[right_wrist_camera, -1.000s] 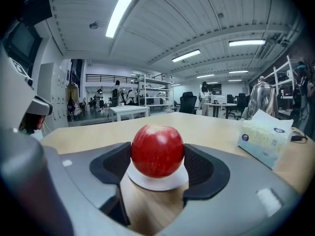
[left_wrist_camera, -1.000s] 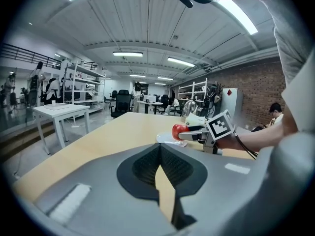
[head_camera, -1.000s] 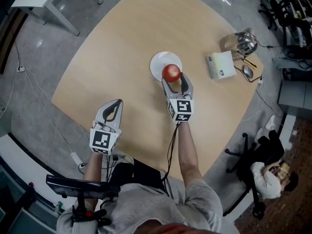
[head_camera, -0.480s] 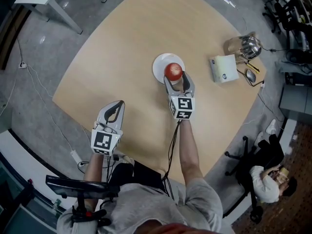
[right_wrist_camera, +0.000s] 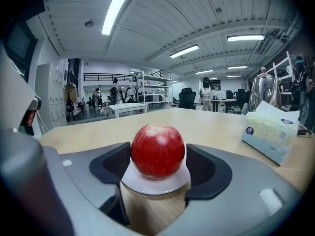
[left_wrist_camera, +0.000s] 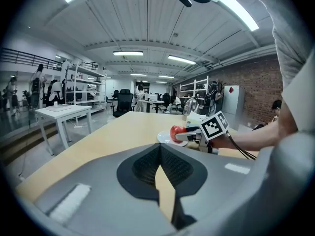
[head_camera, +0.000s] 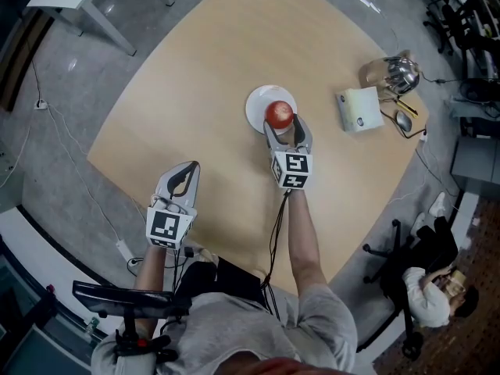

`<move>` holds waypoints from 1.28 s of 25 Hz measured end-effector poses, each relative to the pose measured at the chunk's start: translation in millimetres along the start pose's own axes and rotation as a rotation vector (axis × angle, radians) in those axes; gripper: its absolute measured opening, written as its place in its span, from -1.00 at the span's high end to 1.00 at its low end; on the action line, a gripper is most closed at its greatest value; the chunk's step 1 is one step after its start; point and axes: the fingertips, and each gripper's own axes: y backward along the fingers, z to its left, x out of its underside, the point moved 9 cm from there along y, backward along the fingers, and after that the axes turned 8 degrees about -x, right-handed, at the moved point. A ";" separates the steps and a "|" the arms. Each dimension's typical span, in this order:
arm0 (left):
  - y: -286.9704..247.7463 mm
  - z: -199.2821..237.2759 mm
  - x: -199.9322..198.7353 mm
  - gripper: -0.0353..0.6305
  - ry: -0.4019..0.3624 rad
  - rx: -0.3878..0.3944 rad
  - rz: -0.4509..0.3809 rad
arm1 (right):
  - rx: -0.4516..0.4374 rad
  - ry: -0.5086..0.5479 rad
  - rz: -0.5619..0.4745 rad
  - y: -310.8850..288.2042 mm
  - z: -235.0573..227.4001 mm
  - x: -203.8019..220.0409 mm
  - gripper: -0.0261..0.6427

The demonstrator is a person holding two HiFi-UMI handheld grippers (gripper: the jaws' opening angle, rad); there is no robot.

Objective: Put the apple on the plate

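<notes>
**Placement stage of the transfer.** The right gripper [right_wrist_camera: 157,167] is clamped on the apple [right_wrist_camera: 158,150]. Its two dark pads [right_wrist_camera: 114,164] press the fruit's left and right flanks, and the apple stands upright between them. Directly beneath the jaws lies the white plate [right_wrist_camera: 156,185], its rim showing below the apple and between the pads. The apple's underside looks to meet the plate, though whether it rests there or hangs just clear cannot be settled. Ahead of the jaws and to their right, well apart, a tissue box [right_wrist_camera: 269,132] stands on the table [head_camera: 195,84].

The left gripper [left_wrist_camera: 160,157] has its jaws together with nothing between them. It hovers at the near edge of the table, and the apple and plate lie well ahead of its jaws, to their right.

**Judgement.** Release is the step in hand. The next move calls for lowering until the apple bears on the plate, if it does not already. The right jaws should then part evenly, so that neither pad drags the fruit sideways, and draw back along the jaw line. A round apple may roll toward the rim if nudged.
</notes>
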 end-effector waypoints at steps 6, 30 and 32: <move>4.4 -1.3 -2.1 0.84 -0.010 -0.003 -0.009 | 0.005 0.002 0.007 -1.7 -1.7 4.4 -0.20; 69.3 -27.4 -66.6 0.84 -0.053 -0.037 -0.091 | 0.011 -0.013 -0.069 83.5 29.7 -38.6 -0.22; 74.3 -29.3 -70.0 0.84 -0.061 -0.038 -0.101 | 0.009 -0.018 -0.078 91.0 35.9 -40.5 -0.22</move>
